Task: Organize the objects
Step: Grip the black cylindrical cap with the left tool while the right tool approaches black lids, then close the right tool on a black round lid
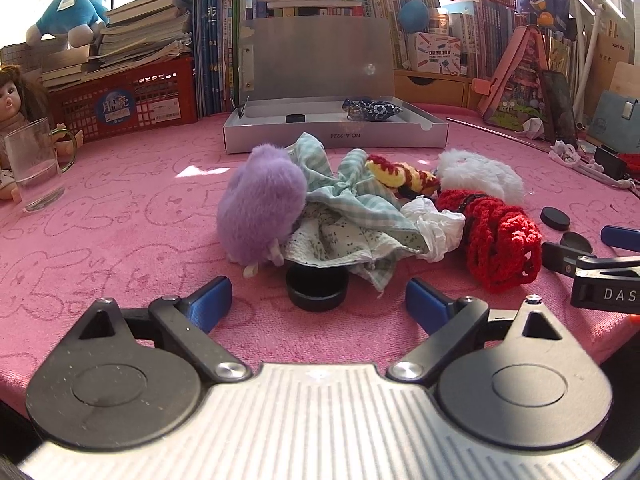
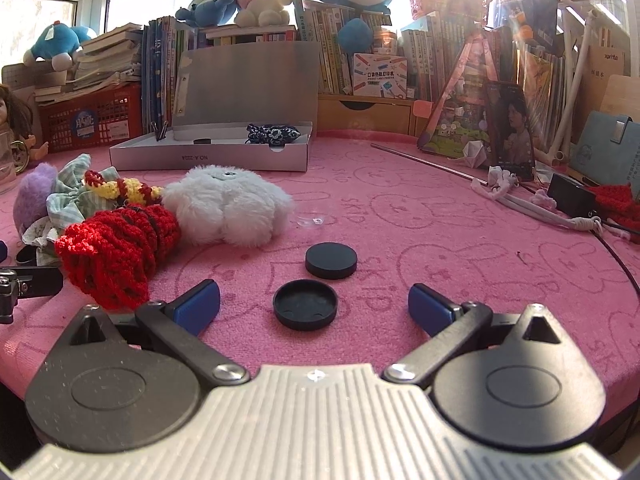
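on the pink bunny-print tablecloth a heap of soft things sits in the middle: a purple plush ball, a green checked cloth, a yellow-and-red crochet piece, a white fluffy toy and a red crochet piece, all pressed against one another. the left gripper hovers low with its blue pads spread wide, holding nothing; a black round cap stands between them, half tucked under the edge of the cloth. the right gripper is likewise spread apart and empty, with an upturned black lid lying between its pads and a second black disc just beyond it, near the white toy. behind the heap a shallow grey box stands with its lid up, a small black disc and a blue patterned pouch inside. a glass mug stands at the far left, beside a doll.
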Demonstrator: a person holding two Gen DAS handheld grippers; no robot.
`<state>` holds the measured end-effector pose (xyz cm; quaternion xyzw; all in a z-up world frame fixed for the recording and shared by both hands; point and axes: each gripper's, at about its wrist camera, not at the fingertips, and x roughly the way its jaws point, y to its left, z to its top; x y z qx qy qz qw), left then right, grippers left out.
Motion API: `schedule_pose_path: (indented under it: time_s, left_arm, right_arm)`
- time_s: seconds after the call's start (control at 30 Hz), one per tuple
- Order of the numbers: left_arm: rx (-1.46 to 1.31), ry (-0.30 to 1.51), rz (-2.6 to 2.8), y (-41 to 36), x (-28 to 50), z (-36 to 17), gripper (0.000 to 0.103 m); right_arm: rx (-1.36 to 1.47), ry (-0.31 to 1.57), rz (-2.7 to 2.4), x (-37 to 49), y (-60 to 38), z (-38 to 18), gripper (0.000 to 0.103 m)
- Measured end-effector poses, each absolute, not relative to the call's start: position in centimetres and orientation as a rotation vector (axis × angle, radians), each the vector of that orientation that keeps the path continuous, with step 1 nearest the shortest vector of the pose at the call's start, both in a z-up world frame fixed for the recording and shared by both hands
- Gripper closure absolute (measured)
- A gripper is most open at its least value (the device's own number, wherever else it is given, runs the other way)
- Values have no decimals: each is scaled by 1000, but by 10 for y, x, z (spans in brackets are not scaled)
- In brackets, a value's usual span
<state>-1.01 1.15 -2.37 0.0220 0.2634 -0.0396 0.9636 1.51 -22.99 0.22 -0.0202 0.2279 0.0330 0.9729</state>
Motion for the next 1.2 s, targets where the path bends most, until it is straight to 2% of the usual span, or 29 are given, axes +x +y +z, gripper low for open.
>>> schedule_pose_path:
  time_s: [0.1,0.2,0.33,0.47,0.83,1.07,1.13,1.2]
  left_arm:
    - [32,527,-86,13,-13,-21,31]
    - [19,527,-94,14,-14,-19,43]
    - [20,528,-108,13,-16,-17,51]
    - [-8,525,-133,16,-19,-15,65]
    - [32,516,-145,17,-26,-16,65]
    - [43,512,-137,19,-27,-20,64]
    - [47,509,-135,18,-27,-21,63]
    - [55,506,-127,18,-26,-22,58]
  right_arm:
    - [-37,468,62,16,-230,3,0]
    - [-35,470,52,16,-229,3,0]
    - [-34,484,53,17,-228,5,0]
    - [-31,512,72,17,-230,8,0]
    - [-13,474,134,2,-227,16,28]
    - [-1,465,128,5,-229,18,52]
    - [-5,469,122,5,-228,17,55]
    - [-2,475,122,6,-228,16,56]
